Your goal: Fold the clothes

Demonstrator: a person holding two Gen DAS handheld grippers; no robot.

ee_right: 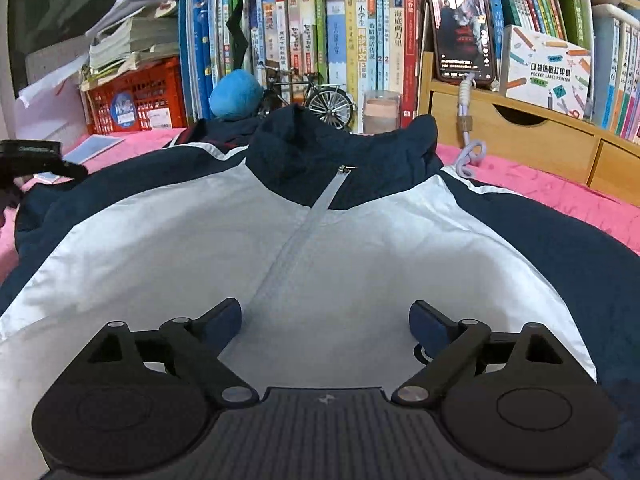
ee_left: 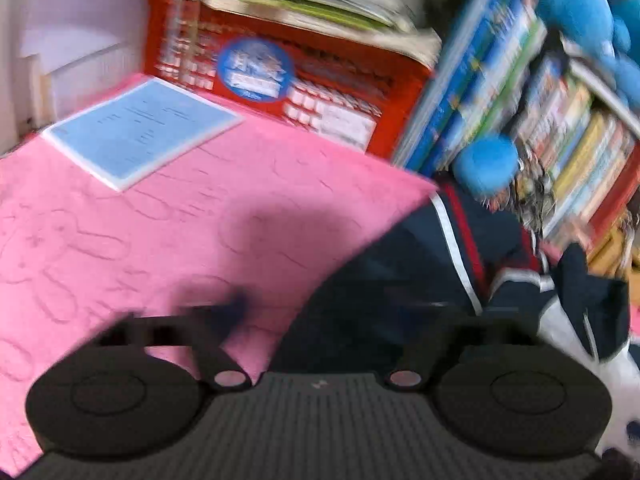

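A navy and white zip jacket [ee_right: 360, 248] lies front up on the pink cover [ee_right: 560, 192], its collar toward the bookshelf. My right gripper [ee_right: 326, 316] hovers open over the white chest panel, just right of the zip, with nothing between its fingers. The left wrist view is blurred. It shows the jacket's navy sleeve side [ee_left: 400, 264], with white and red stripes, at the right on the pink cover [ee_left: 160, 220]. My left gripper [ee_left: 340, 312] sits at the sleeve's edge. Its left finger [ee_left: 232, 308] shows over pink cloth, apart from the fabric. The right finger is lost against the dark cloth.
A blue sheet [ee_left: 140, 128] lies on the cover near a red crate [ee_left: 280, 80] stacked with papers. Books [ee_right: 340, 40], a blue plush ball [ee_right: 236, 94], a model bicycle [ee_right: 316, 96], a phone [ee_right: 464, 28] and wooden drawers [ee_right: 520, 140] line the back. A cable [ee_right: 470, 156] trails onto the cover.
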